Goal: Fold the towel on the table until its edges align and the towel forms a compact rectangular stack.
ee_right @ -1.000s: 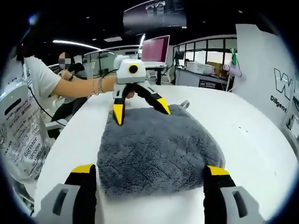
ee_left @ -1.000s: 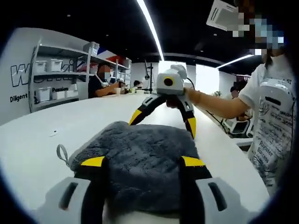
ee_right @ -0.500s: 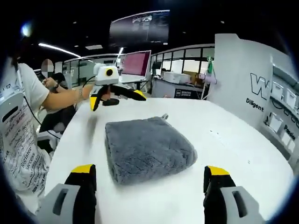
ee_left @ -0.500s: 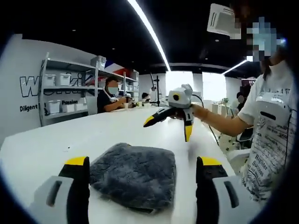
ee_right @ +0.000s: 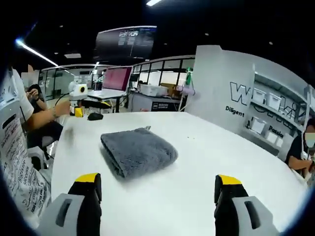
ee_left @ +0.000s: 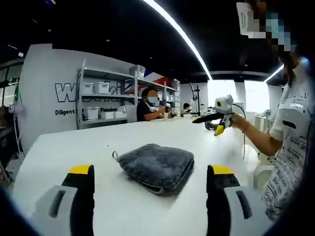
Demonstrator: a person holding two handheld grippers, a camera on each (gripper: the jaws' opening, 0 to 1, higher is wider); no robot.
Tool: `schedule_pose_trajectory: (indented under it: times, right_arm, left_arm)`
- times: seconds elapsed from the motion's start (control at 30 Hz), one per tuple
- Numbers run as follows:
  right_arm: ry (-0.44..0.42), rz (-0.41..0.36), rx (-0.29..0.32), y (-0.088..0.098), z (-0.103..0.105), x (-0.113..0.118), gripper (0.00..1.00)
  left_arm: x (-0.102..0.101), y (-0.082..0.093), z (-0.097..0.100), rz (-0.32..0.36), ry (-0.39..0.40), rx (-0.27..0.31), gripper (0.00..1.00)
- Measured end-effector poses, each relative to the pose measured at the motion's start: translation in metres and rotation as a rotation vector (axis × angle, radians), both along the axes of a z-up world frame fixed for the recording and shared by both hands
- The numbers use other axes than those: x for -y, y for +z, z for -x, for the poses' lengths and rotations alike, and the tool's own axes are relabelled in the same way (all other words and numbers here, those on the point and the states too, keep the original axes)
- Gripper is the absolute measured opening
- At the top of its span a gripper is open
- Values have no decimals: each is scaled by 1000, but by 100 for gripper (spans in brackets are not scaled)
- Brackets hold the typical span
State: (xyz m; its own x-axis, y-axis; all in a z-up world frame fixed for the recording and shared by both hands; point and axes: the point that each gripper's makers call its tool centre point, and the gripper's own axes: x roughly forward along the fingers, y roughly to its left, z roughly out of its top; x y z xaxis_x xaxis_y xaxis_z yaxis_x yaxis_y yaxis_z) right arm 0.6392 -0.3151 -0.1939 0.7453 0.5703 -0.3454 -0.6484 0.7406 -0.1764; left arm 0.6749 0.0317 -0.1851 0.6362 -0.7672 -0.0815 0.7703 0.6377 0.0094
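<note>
On the white round-edged table (ee_left: 59,162), I see the grey plush towel (ee_left: 156,165) lying folded into a compact thick rectangle, its small hanging loop (ee_left: 115,156) at one corner. My left gripper (ee_left: 149,178) sits off the cloth, its 2 yellow-tipped jaws spread wide with nothing between them. My right gripper (ee_right: 157,184) is the same: jaws wide apart, towel (ee_right: 138,150) well ahead on the tabletop. Metal shelving with white bins (ee_left: 106,101) stands by the wall; a seated person (ee_left: 148,104) is beyond.
</note>
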Motion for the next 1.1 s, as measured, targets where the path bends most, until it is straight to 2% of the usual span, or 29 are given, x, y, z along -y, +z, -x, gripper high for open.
schedule_pose_trajectory:
  times: [0.07,0.2,0.27,0.43,0.6,0.67,0.87,1.0,1.1]
  right_arm:
    - [-31,-8,17,0,2,2,100]
    - [-97,-8,27,-17,12,1,100]
    - [-112,-8,27,-24,16,0,100]
    - [-141,-52,-19,-55,33,0,100]
    - [-142,-68,-41,-65,41,-1,100]
    - [-148,-72,-29,-61,39,0,100]
    - [-144,-62,10,-45,28,-5,100]
    - [-139,-60,14,-43,27,-7,99]
    - [-143,-54,4,-44,28,-6,99]
  left_arm:
    - [-11,0,2,-3,55,13,99]
    - [-24,-9,16,70,128,-24,99]
    - [-26,-13,21,74,130,-24,99]
    - [-31,-36,36,61,179,-45,99]
    - [-36,-48,47,74,206,-71,99]
    - [-35,-47,47,96,210,-74,99]
    - [-34,-42,43,99,226,-47,99]
    - [-36,-36,44,158,224,-45,98]
    - [-41,-36,45,165,236,-44,98]
